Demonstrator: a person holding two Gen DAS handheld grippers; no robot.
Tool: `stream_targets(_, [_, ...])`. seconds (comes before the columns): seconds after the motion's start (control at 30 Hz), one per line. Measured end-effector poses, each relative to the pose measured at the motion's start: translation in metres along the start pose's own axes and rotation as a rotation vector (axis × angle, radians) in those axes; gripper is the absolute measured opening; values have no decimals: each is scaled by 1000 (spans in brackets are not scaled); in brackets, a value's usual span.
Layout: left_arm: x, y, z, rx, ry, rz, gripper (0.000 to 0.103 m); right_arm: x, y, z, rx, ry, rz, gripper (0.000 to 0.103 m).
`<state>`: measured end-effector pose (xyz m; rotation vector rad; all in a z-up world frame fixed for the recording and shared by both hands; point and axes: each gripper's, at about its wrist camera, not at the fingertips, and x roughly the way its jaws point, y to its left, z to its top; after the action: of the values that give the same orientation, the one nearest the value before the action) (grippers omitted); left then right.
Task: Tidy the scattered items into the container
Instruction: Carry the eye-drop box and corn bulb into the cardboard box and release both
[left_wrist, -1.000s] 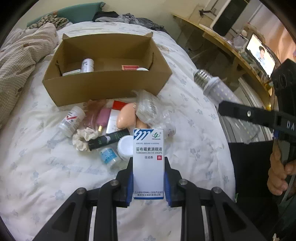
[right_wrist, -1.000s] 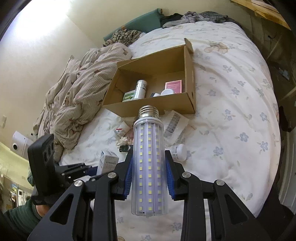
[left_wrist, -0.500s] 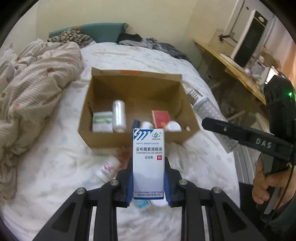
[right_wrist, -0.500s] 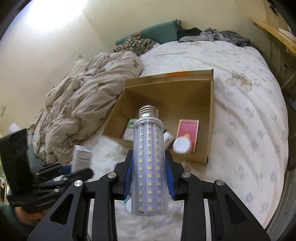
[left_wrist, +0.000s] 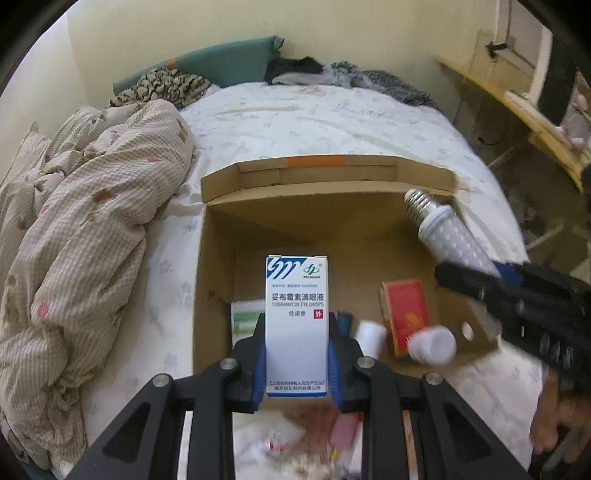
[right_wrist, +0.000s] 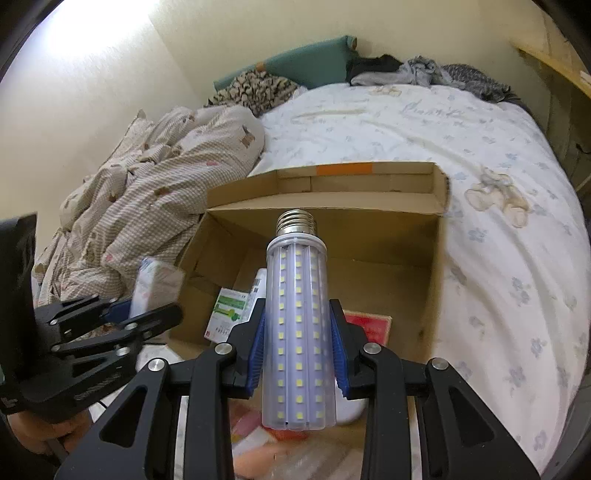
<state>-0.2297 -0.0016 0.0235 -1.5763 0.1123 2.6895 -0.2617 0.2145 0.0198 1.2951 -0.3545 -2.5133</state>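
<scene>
My left gripper (left_wrist: 296, 354) is shut on a white and blue eye-drops box (left_wrist: 296, 317), held upright over the near wall of the open cardboard box (left_wrist: 332, 214). My right gripper (right_wrist: 297, 343) is shut on a long LED corn bulb (right_wrist: 297, 314), its screw base pointing over the cardboard box (right_wrist: 369, 221). In the left wrist view the bulb (left_wrist: 450, 232) and right gripper (left_wrist: 480, 280) hang above the box's right side. The right wrist view shows the left gripper (right_wrist: 140, 314) with the eye-drops box (right_wrist: 155, 288) at the box's left wall.
Inside the box lie a red packet (left_wrist: 406, 314), white bottles (left_wrist: 432, 345) and a green-white carton (right_wrist: 227, 314). Loose items (left_wrist: 343, 432) stay blurred on the bed below the grippers. A rumpled duvet (left_wrist: 81, 240) fills the left, a wooden shelf (left_wrist: 517, 99) the right.
Both grippers have moved forward toward the cardboard box and now hang over it, each still gripping its item. The scattered pile has dropped to the bottom edge of both views.
</scene>
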Motion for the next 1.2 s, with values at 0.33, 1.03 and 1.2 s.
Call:
stream_targets(0.33, [59,-11,23,51,95,83,27,46,-17,8,-10,75,-79,34])
stream_targets(1.03, [67,-4,24,-7,129,104,75,43,-24,7,62,92,-89,50])
stream_targets(1.2, [46,2,23,-13,107,98,75,24,-22,15,99,51,-59,51])
